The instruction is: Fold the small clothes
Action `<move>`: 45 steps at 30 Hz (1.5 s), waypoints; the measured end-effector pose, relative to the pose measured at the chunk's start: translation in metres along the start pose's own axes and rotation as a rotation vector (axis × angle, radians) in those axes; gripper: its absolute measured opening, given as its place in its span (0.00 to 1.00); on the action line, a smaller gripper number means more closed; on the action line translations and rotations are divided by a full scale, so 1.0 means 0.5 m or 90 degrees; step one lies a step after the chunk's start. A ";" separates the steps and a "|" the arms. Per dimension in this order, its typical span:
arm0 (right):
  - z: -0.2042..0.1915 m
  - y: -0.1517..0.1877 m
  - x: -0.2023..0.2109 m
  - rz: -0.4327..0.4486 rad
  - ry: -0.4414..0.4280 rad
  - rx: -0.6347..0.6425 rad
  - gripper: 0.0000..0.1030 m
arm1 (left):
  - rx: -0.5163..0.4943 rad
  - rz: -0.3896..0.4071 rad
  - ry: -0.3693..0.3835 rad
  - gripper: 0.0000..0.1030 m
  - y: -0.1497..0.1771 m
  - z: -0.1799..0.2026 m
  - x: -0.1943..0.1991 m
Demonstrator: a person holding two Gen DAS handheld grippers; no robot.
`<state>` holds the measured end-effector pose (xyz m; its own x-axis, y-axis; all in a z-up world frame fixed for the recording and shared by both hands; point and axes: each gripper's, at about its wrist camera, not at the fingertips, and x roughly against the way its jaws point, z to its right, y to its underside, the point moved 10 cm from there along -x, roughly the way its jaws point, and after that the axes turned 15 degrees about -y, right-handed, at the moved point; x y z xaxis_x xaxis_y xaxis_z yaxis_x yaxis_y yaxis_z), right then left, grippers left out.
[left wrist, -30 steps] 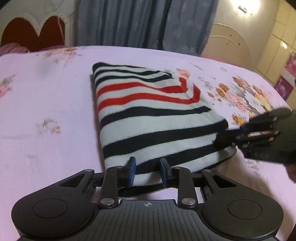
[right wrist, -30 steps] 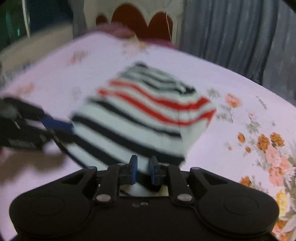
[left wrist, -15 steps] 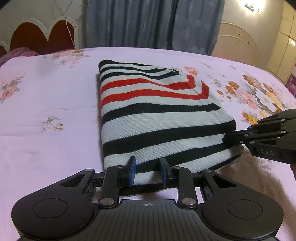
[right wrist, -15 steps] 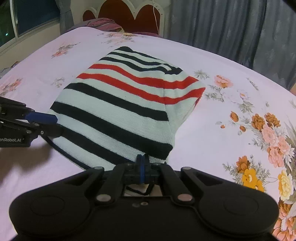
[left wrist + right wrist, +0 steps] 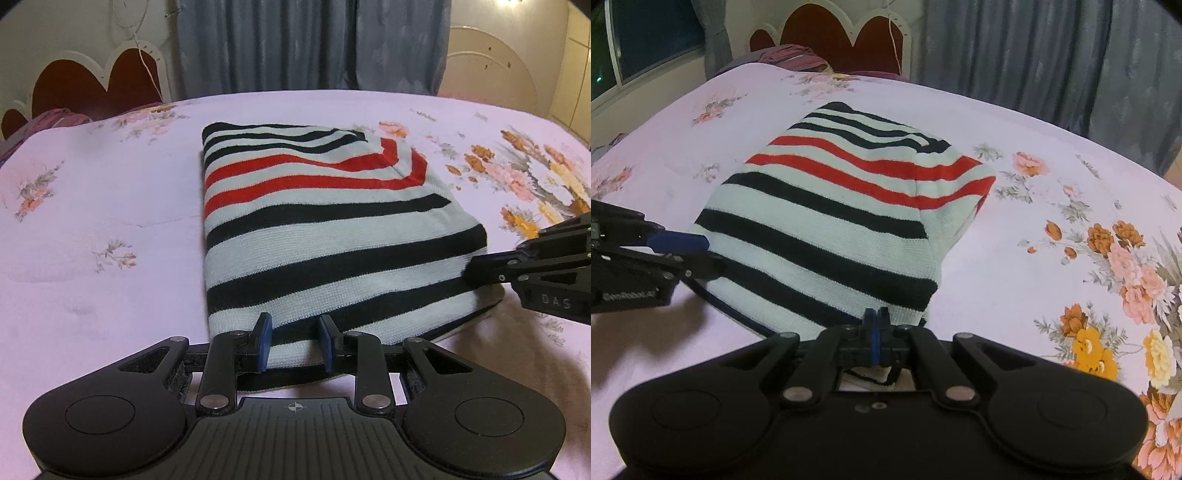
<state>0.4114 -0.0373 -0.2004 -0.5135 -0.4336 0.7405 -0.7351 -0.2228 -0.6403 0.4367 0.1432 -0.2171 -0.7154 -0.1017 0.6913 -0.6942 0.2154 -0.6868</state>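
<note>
A folded knit sweater [image 5: 325, 229] with black, white and red stripes lies on the pink floral bed. My left gripper [image 5: 295, 341] holds its thick near edge, with the fold filling the gap between the blue pads. In the right wrist view the same gripper [image 5: 698, 254] comes in from the left and clamps the sweater [image 5: 831, 229] at its left corner. My right gripper [image 5: 876, 326] is shut, its pads pressed together on the near edge, and a bit of cloth shows under them. From the left wrist view my right gripper [image 5: 472, 271] pinches the sweater's right corner.
The pink floral bedsheet [image 5: 92, 229] spreads around the sweater. A red and white headboard [image 5: 88, 77] and a crumpled purple cloth [image 5: 798, 55] are at the far end, with grey curtains [image 5: 303, 44] behind. A window [image 5: 646, 40] is at the far left.
My right gripper's pads, slightly apart on the sweater's edge a second ago, have closed together on it. Both cameras tilted slightly. The left gripper's hold looks the same.
</note>
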 end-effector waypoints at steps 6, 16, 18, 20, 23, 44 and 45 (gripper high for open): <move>-0.009 -0.018 0.092 0.079 0.025 -0.007 0.84 | 0.003 0.036 -0.065 0.98 -0.006 -0.006 0.061; 0.011 0.050 0.228 0.146 0.067 -0.060 0.91 | 0.065 0.089 -0.064 1.00 0.015 0.006 0.186; 0.004 0.060 0.247 0.147 0.053 -0.076 0.99 | 0.078 0.091 -0.057 1.00 0.018 0.008 0.215; -0.007 0.070 0.262 0.139 0.048 -0.084 0.99 | 0.083 0.109 -0.062 1.00 0.024 0.006 0.254; -0.025 0.079 0.294 0.157 0.073 -0.067 0.99 | 0.084 0.131 -0.070 1.00 0.032 0.006 0.304; -0.156 0.158 0.482 0.248 0.105 -0.063 0.99 | 0.100 0.186 -0.060 1.00 0.138 0.003 0.542; -0.162 0.161 0.487 0.249 0.105 -0.063 0.99 | 0.102 0.187 -0.059 1.00 0.141 0.002 0.547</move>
<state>0.1912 -0.0901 -0.0550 -0.8199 -0.3213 0.4738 -0.5057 0.0184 -0.8625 0.1921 0.1295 -0.0764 -0.8855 -0.1469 0.4408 -0.4561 0.0942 -0.8849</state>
